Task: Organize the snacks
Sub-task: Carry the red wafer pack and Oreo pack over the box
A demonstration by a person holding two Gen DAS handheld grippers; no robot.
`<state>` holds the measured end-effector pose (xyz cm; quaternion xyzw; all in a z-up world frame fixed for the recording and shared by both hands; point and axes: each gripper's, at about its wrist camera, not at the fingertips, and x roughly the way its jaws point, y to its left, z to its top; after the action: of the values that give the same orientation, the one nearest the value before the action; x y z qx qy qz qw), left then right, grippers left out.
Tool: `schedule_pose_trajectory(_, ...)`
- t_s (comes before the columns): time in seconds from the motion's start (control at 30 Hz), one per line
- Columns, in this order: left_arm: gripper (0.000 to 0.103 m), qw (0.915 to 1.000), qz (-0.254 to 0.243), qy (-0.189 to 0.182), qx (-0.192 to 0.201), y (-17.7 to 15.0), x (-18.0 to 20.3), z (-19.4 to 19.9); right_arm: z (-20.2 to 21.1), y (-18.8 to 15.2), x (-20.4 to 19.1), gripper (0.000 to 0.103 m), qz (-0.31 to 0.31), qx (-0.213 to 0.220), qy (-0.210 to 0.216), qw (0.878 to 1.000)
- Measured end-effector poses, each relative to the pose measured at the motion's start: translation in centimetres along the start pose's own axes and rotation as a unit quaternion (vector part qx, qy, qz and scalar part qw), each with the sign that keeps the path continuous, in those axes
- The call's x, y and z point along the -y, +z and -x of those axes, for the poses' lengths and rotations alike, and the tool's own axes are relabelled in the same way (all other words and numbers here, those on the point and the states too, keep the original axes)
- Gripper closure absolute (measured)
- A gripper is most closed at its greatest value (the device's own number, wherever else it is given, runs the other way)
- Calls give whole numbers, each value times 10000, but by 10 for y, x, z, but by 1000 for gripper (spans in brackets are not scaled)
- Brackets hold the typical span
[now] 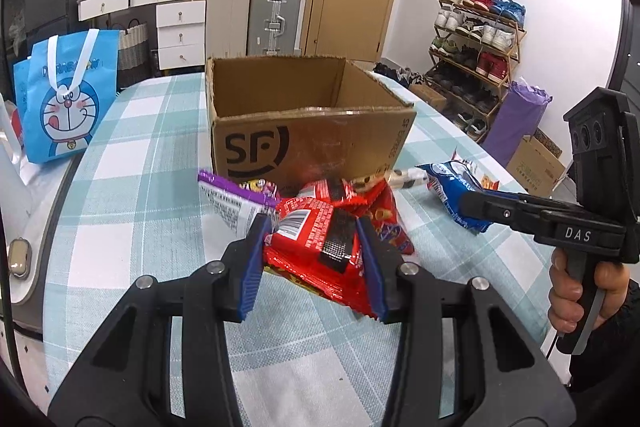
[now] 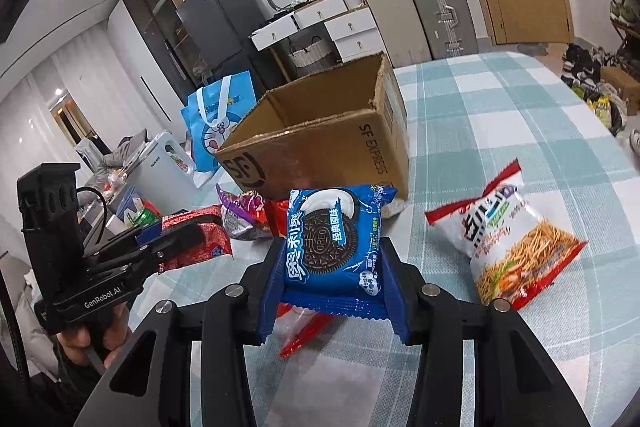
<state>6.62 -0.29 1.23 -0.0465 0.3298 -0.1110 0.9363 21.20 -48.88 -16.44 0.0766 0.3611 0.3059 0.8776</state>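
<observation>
My left gripper is shut on a red snack packet, held just above the checked tablecloth in front of the open SF cardboard box. My right gripper is shut on a blue Oreo packet, also lifted, near the box. In the left wrist view the right gripper shows at right with the Oreo packet. In the right wrist view the left gripper shows at left with the red packet. The inside of the box is hidden.
Loose snacks lie before the box: a purple packet, more red packets, a white noodle-snack bag. A blue Doraemon bag stands at the table's left. A white kettle, suitcases and a shoe rack lie beyond.
</observation>
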Motion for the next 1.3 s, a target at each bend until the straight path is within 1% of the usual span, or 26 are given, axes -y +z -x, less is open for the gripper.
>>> schedule_pose_trajectory(0.27,63,9998,-49,91,178,22,6,2,-6,16,-15,58,372,78,-111,9992)
schedule_pose_trajectory(0.63,63,9991,-44,231,340,52,6,-3,-16,40,-28,58,585,236,-144,9979)
schedule_pose_trajectory(0.9,63,9983,-64,318,488,78,5,-13,-23,58,-27,58,544,366,-125,9978)
schedule_pose_trajectory(1.13,63,9972,37,363,647,102,-2,-25,-30,78,-30,58,476,531,-64,9974)
schedule_pose_trajectory(1.3,63,9957,118,529,746,118,-10,-39,-43,89,-30,58,428,543,-97,9976)
